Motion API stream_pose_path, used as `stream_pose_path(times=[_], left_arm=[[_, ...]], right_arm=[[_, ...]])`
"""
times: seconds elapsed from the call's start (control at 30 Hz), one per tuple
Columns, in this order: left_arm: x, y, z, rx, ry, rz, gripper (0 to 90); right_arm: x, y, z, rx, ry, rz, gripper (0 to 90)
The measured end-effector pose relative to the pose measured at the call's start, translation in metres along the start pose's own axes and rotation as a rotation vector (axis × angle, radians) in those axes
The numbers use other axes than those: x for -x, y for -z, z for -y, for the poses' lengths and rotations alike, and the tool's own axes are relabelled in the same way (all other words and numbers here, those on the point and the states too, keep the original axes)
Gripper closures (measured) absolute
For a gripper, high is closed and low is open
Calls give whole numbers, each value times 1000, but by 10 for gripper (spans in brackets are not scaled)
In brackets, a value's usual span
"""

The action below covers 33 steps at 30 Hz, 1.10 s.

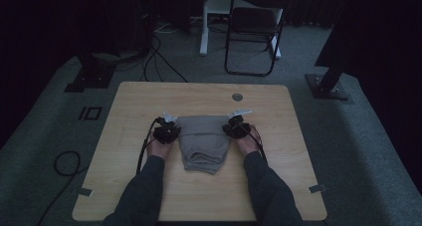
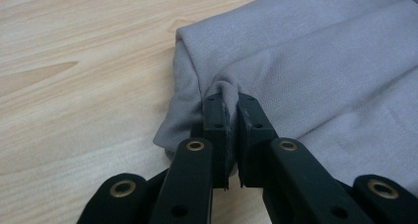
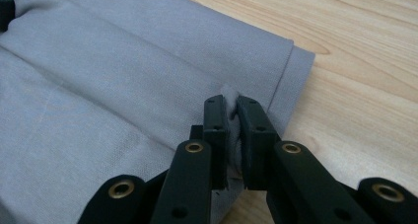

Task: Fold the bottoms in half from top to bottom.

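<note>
Folding the grey cloth, both sides pinched

We hold the grey cloth (image 1: 204, 141), lying mid-table (image 1: 149, 101), with the left gripper (image 2: 228, 110) clamped on a tuck at its left edge and the right gripper (image 3: 230, 110) clamped on a tuck by the hemmed right edge. To fold cleanly, we should lift both sides evenly, keep the cloth taut between the grippers, and lay the edges down square.

dim, dark high view; brighter, sharp gripper views.
</note>
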<state>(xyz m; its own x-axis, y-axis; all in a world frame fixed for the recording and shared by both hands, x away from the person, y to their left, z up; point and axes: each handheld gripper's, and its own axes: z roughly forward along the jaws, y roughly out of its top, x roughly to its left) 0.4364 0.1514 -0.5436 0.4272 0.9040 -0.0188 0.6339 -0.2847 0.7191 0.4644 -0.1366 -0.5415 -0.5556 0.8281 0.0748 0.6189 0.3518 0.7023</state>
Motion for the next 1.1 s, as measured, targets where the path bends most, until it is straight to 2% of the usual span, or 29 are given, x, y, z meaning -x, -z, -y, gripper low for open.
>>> stream_pose_path(times=[0.13, 0.27, 0.5, 0.6, 0.8, 1.1], left_arm=[[-2, -5, -6, -3, 9, -13, 846], [-4, -9, -9, -3, 26, -14, 846], [-4, -9, -10, -4, 24, -22, 846], [-4, -8, -10, -1, 27, -26, 843], [-6, -2, -13, 22, 26, -22, 845], [-8, 15, -21, 75, 22, -17, 855]], right_arm=[[2, -4, -5, -1, -16, 13, 842], [3, -6, -8, -4, -9, 27, 842], [4, -7, -8, 0, -18, 24, 843], [4, -7, -8, 6, 2, 23, 843], [5, -4, -9, 16, 9, 18, 847], [4, 11, -15, 73, 29, 24, 850]])
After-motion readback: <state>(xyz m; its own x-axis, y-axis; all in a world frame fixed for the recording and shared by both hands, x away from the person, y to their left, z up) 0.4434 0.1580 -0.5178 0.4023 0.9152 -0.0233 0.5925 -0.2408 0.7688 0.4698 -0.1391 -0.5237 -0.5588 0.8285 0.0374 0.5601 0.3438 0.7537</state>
